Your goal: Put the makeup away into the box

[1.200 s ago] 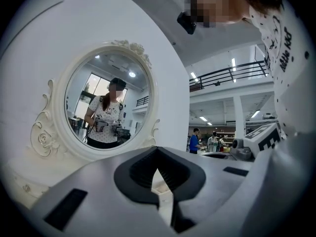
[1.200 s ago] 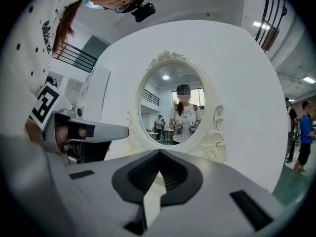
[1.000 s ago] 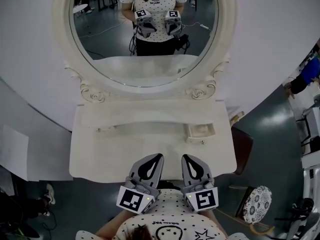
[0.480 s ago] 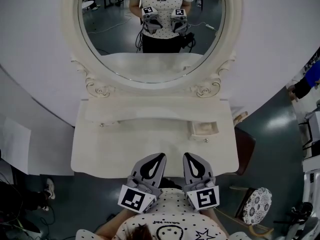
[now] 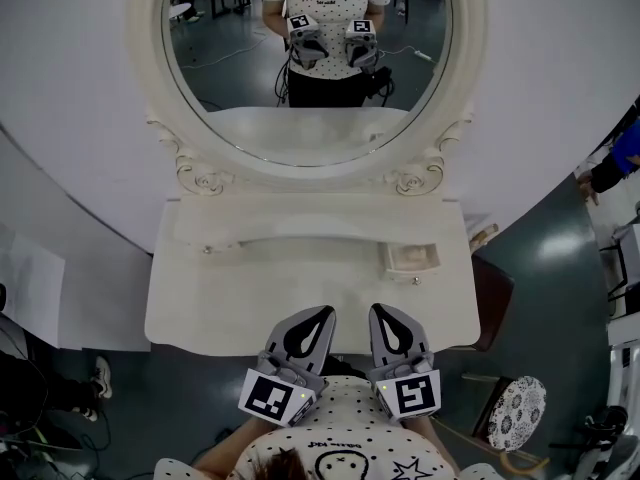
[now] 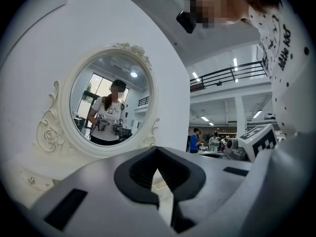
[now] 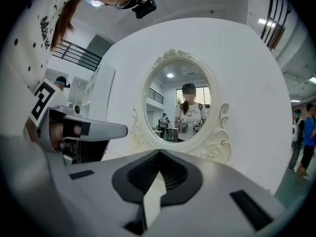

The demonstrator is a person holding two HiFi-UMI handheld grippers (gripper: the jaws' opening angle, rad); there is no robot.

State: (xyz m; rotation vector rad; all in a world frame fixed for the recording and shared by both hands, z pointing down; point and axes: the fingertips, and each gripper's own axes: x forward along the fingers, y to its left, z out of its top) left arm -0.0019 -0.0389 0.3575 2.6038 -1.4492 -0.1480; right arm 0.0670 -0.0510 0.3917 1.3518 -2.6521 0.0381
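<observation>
Box [image 5: 408, 258], small, white and open, sits at the right rear of the counter [image 5: 250, 298] below the oval mirror [image 5: 250, 88], apart from the left hand-held gripper [image 5: 318, 316] and right hand-held gripper [image 5: 381, 313], both closed, holding nothing, at the counter's near edge.

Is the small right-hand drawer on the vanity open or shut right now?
Open. The small drawer sticks out from the vanity shelf front, and its pale inside shows from above in the head view.
</observation>
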